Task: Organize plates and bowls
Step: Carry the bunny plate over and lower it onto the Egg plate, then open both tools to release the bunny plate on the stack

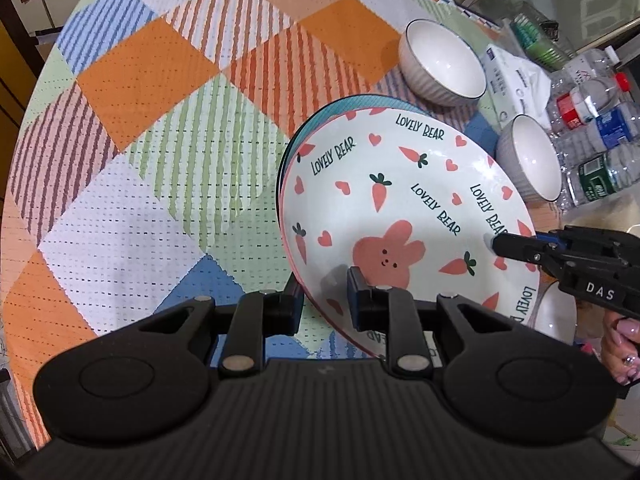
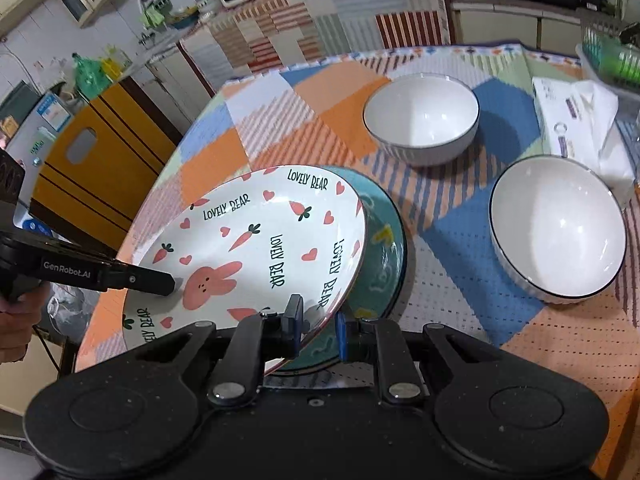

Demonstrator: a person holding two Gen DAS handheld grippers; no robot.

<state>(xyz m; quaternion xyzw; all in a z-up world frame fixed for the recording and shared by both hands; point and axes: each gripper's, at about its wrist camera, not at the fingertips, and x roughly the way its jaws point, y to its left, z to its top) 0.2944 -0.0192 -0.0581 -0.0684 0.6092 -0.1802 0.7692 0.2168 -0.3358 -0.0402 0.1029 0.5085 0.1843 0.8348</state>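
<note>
The white "LOVELY BEAR" plate (image 1: 404, 216) (image 2: 256, 248), printed with a pink rabbit, carrots and hearts, is tilted above a teal plate (image 2: 380, 252) whose rim (image 1: 316, 118) shows just behind it. Both plates sit toward one edge of the table; the teal plate lies flat on the cloth while the white one is lifted on a slant over it.

2 white bowls with dark rims stand apart on the cloth beyond the plates: one (image 1: 442, 62) (image 2: 422, 116) further in, the other (image 1: 530, 158) (image 2: 558, 228) nearer the tissue pack (image 1: 510, 80) (image 2: 580, 124). Clear water bottles (image 1: 592, 140) lie past the second bowl, at the table's far side.

The table (image 1: 140, 140) (image 2: 540, 340) is round and covered by a woven cloth in orange, blue, green and white checks and stripes. Around it, a kitchen shows: cream cabinets, a counter draped in the same striped pattern, and a yellow board-like panel (image 2: 100, 168) at the table's edge.

The left gripper (image 1: 324, 296) has its 2 fingers closed on the white plate's near rim, one finger above and one beneath. The right gripper (image 2: 318, 324) likewise pinches the opposite rim of the same plate between its blue-padded fingers. Each gripper also appears in the other's view as a black arm reaching onto the plate.
</note>
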